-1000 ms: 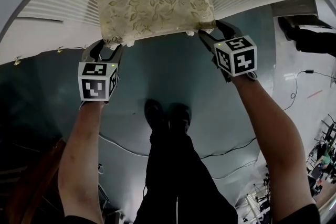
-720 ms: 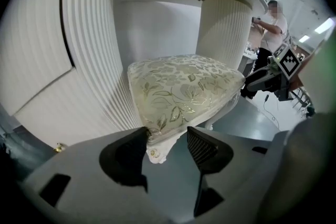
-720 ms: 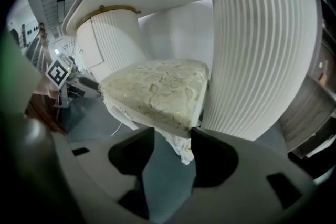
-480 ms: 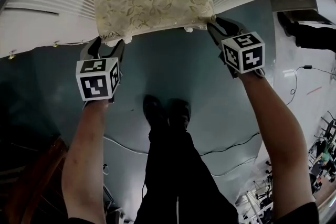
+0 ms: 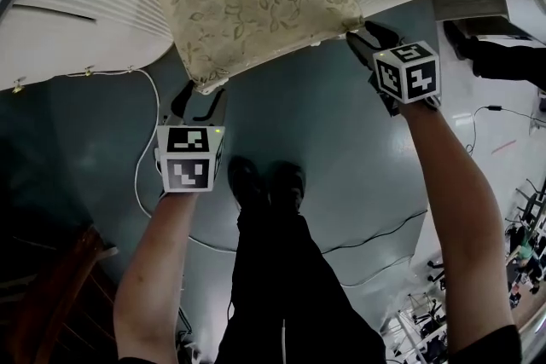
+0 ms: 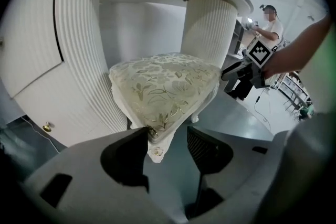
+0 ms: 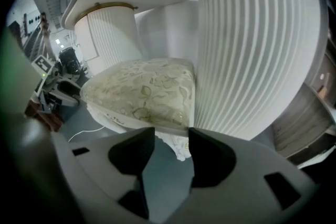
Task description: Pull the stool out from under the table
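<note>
Brocade stool (image 5: 260,0) skews ahead of us; our right gripper (image 5: 364,37) opening round its right corner; our left gripper (image 5: 200,98), slightly back, closing round its left corner.

Dim even light, soft shadows, fisheye bending, dark corners

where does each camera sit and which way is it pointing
Head view: on the person's head, facing steeply down at the cream floral cushioned stool; shows forearms, legs, left tongs, right tongs.
Left gripper view: on the left tongs, facing the stool's near corner, seen between their closing jaws, ungripped.
Right gripper view: on the right tongs, facing the other corner, between their opening jaws.
Both gripper views share the stool.
</note>
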Action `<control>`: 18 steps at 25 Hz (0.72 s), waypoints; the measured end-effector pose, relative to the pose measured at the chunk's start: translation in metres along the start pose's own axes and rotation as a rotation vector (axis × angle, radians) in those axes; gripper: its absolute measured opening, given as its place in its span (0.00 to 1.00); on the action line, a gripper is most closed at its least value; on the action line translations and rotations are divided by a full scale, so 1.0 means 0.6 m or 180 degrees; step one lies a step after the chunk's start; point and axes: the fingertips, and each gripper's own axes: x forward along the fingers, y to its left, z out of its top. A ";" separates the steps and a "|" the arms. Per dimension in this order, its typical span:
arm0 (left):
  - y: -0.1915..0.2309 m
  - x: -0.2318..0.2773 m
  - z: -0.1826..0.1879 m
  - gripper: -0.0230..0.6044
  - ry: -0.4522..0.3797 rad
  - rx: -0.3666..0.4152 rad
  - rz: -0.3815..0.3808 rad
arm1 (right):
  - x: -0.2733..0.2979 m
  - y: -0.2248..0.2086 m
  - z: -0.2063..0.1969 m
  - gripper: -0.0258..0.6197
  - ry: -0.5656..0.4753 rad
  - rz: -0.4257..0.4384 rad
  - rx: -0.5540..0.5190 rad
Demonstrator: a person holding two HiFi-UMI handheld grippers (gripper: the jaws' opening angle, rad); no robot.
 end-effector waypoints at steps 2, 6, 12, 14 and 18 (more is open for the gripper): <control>0.010 0.003 -0.004 0.38 -0.0012 -0.0040 -0.0020 | -0.004 0.056 -0.003 0.28 0.0057 0.0403 -0.0133; 0.028 -0.006 -0.004 0.35 0.0086 0.0046 -0.0157 | -0.009 0.320 0.005 0.12 0.0084 0.1364 -0.0791; 0.035 -0.014 -0.011 0.38 0.0142 0.0222 -0.0241 | -0.011 0.274 -0.026 0.36 -0.0002 0.0913 -0.0189; 0.013 -0.005 -0.017 0.40 0.0086 0.0064 -0.0148 | -0.020 0.153 -0.025 0.43 -0.0007 0.0459 -0.0419; 0.015 0.023 -0.001 0.44 0.0094 -0.0002 -0.0125 | -0.004 0.012 0.020 0.58 0.0089 -0.0063 -0.0590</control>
